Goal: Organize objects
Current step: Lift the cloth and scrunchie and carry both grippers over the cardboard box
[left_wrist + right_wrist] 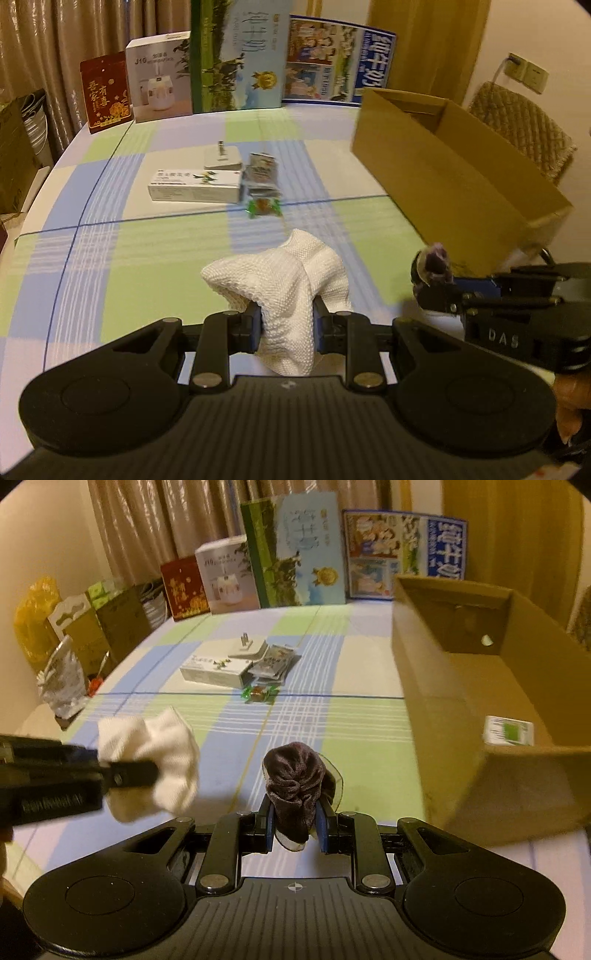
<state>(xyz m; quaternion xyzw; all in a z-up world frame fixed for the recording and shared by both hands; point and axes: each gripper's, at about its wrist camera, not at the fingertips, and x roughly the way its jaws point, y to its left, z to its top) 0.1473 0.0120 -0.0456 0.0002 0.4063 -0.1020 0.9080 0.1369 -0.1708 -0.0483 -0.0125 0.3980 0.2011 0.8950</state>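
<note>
My left gripper (287, 321) is shut on a white knitted cloth (284, 280) and holds it above the checked tablecloth (110, 258); the cloth also shows in the right wrist view (155, 757). My right gripper (294, 821) is shut on a dark purple velvet scrunchie (295, 782), which also shows in the left wrist view (433, 262). An open cardboard box (443, 720) stands to the right; a small white and green pack (509, 730) lies inside it.
Mid-table lie a white medicine carton (194, 186), a white charger (222, 158), several dark sachets (261, 173) and a green-wrapped candy (264, 208). Printed boxes (240, 59) stand along the far edge. Bags (62, 653) crowd the left side.
</note>
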